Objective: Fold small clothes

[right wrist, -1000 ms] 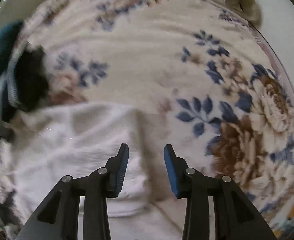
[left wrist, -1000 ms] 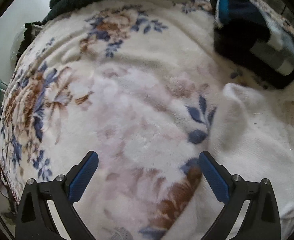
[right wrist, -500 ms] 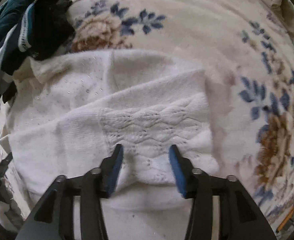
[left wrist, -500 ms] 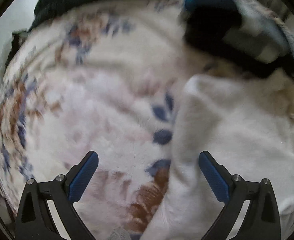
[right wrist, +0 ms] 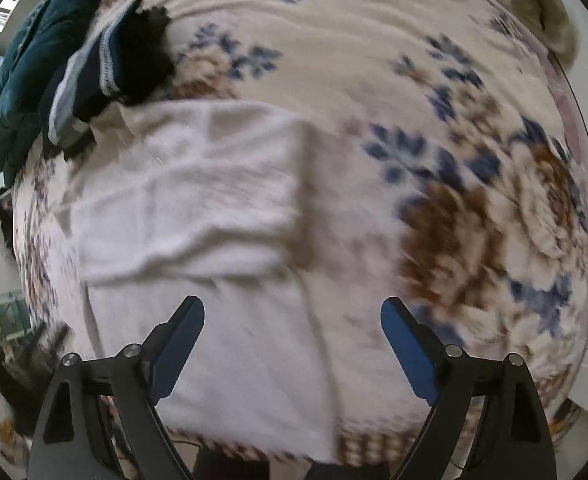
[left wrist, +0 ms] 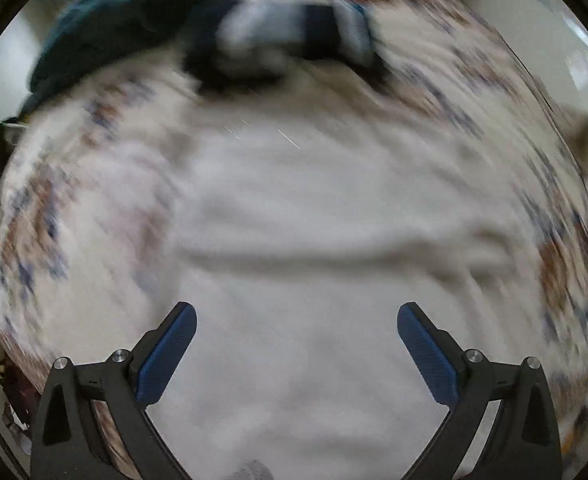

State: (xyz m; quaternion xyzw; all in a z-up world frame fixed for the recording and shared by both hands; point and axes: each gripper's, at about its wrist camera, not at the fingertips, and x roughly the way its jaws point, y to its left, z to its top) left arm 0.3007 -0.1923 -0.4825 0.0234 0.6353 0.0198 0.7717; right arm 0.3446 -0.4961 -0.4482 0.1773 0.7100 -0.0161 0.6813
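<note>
A white knit garment [right wrist: 197, 208] lies folded on a floral blanket [right wrist: 374, 80]. It also fills the middle of the blurred left wrist view [left wrist: 314, 240]. My left gripper [left wrist: 297, 354] is open and empty above the garment. My right gripper [right wrist: 292, 342] is open and empty above the garment's near right part, its right finger over the blanket.
A pile of dark blue, grey and black clothes [right wrist: 105, 64] lies at the garment's far left corner, next to a dark teal cover [right wrist: 25, 64]; the pile also shows in the left wrist view [left wrist: 294, 36]. A beige cloth [right wrist: 550, 20] lies at the blanket's far right edge.
My right gripper has opened wide and let go of the garment's fold, and pulled back. My left gripper has swung right, from over the blanket to over the garment.
</note>
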